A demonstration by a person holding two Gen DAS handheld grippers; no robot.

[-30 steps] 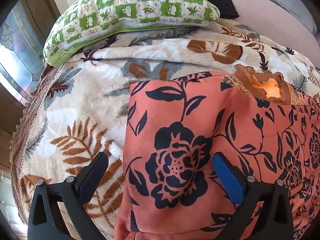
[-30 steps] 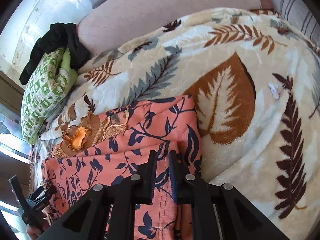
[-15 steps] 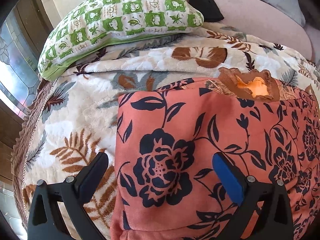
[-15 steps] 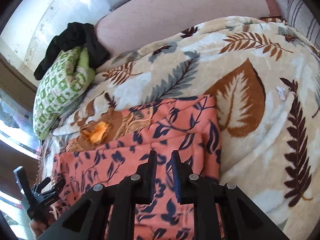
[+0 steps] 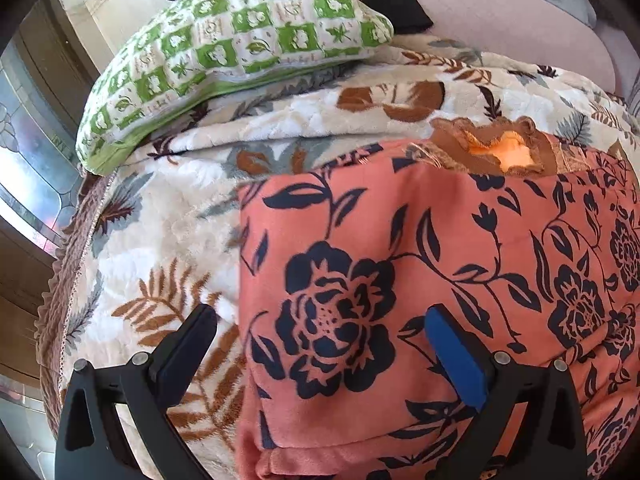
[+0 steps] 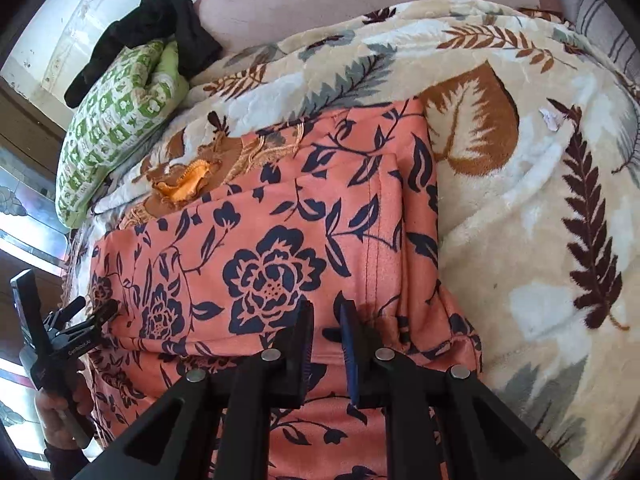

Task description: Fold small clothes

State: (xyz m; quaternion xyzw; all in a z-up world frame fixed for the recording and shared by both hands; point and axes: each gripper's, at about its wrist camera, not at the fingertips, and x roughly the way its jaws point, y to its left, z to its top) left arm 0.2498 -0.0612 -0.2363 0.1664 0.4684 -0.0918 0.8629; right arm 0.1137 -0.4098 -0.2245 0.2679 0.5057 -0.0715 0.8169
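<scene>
The right gripper is seen nearest, its fingers drawn almost together with a narrow gap between them. Whether fabric is pinched there cannot be told; the tips sit at the near folded edge of the coral floral garment.

The left gripper is held with fingers spread wide, nothing between them. One finger hangs over the leaf-print blanket, the other over the garment, so the garment's left edge is straddled.

The garment is found lying on the blanket, toward the bed's near left part, already doubled over: a top layer is seen stacked on a lower one, with a stitched seam running along its right side. A brown and orange trimmed part is exposed at the far edge.

Step judged in hand: one fold laid, next fold being set up. The next move is judged to need a firm hold on both near corners, then a lift and carry toward the far edge, with layers kept aligned.

Open blanket is available to the right of the garment and beyond it. On the left the bed's edge is close, so little room is left there. At the far left corner a green checked pillow and dark clothing are noted, apart from the garment.
</scene>
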